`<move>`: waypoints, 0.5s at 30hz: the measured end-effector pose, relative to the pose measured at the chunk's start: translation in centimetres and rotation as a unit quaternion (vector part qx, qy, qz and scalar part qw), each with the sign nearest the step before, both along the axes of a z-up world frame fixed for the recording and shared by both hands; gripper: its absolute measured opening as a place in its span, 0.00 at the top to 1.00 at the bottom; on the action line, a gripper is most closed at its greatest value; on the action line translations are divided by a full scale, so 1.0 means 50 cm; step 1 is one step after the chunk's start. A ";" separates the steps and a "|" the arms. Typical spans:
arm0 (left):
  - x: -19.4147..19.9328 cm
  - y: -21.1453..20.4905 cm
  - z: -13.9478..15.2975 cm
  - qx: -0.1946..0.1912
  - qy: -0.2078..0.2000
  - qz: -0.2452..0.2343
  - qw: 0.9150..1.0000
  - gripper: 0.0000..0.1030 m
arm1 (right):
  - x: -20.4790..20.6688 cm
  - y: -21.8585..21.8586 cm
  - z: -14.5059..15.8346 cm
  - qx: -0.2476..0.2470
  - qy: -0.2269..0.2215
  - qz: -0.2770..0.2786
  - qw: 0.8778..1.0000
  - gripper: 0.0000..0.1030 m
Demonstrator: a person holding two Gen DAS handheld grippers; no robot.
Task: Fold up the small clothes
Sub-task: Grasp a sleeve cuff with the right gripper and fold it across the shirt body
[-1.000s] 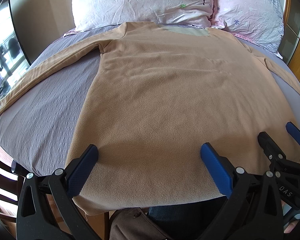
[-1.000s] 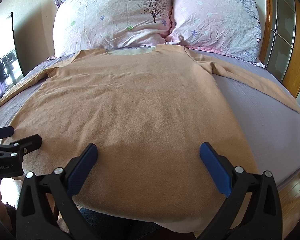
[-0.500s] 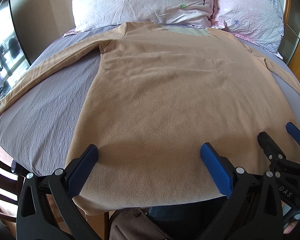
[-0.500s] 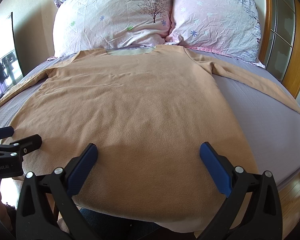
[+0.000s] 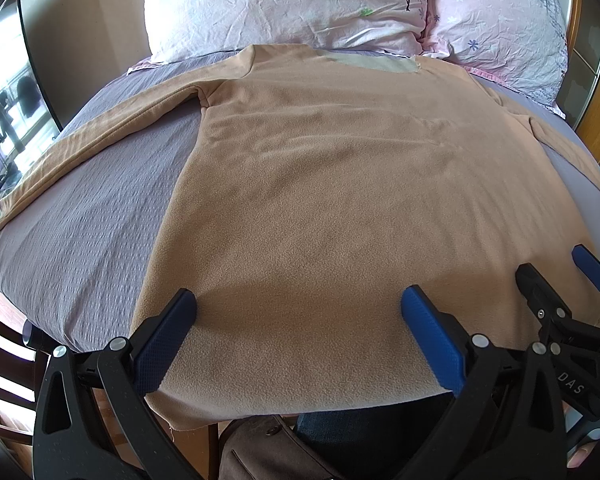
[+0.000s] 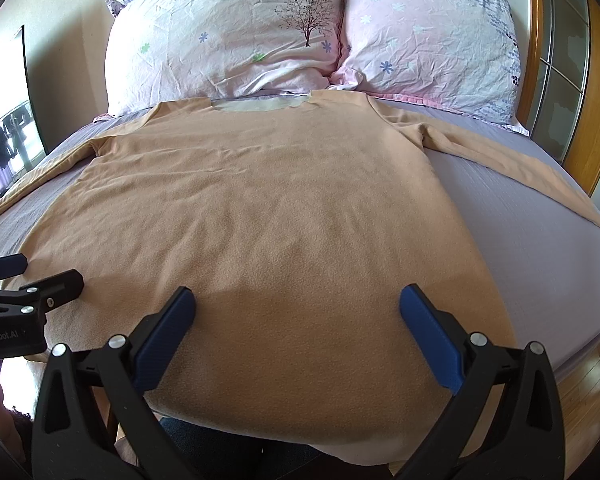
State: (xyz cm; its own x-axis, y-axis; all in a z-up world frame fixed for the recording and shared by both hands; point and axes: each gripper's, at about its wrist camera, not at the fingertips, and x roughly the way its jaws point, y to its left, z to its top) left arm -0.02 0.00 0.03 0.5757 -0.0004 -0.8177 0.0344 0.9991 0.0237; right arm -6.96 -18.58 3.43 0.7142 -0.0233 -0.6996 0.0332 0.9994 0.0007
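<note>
A tan long-sleeved fleece shirt lies flat on the bed, collar toward the pillows, both sleeves spread outward; it also shows in the right wrist view. Its hem hangs over the near edge of the bed. My left gripper is open and empty, hovering over the hem's left part. My right gripper is open and empty over the hem's right part. The right gripper also shows at the right edge of the left wrist view, and the left gripper at the left edge of the right wrist view.
The bed has a grey-lilac sheet. Two pale flowered pillows stand at the head. A wooden frame with glass panels is on the right. A brown bag sits below the near bed edge.
</note>
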 end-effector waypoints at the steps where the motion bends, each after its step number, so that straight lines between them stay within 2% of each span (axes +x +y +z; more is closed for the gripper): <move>1: 0.000 0.000 0.000 0.000 0.000 0.000 1.000 0.01 | 0.000 0.000 0.000 0.000 0.000 0.000 1.000 0.02; 7: -0.001 0.000 0.000 0.000 -0.002 0.000 1.000 0.01 | 0.000 0.008 -0.008 0.001 -0.012 0.015 1.000 0.02; 10: -0.005 0.001 -0.001 0.001 -0.015 -0.004 1.000 0.01 | 0.016 -0.030 0.005 0.035 -0.030 0.050 0.998 0.02; 13: -0.018 0.006 -0.003 0.001 -0.041 -0.009 0.999 0.01 | 0.025 -0.166 0.057 0.126 -0.065 -0.001 0.990 0.02; 15: -0.022 0.007 -0.004 -0.001 -0.050 -0.011 0.999 0.01 | 0.034 -0.310 0.103 0.185 -0.100 -0.084 0.974 0.02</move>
State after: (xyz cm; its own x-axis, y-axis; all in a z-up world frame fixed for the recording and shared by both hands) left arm -1.11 0.37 -0.19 0.6540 -0.0159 -0.7563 0.0542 0.9982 0.0258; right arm -5.25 -34.09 8.60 0.8449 0.0763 -0.5295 0.1582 0.9099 0.3834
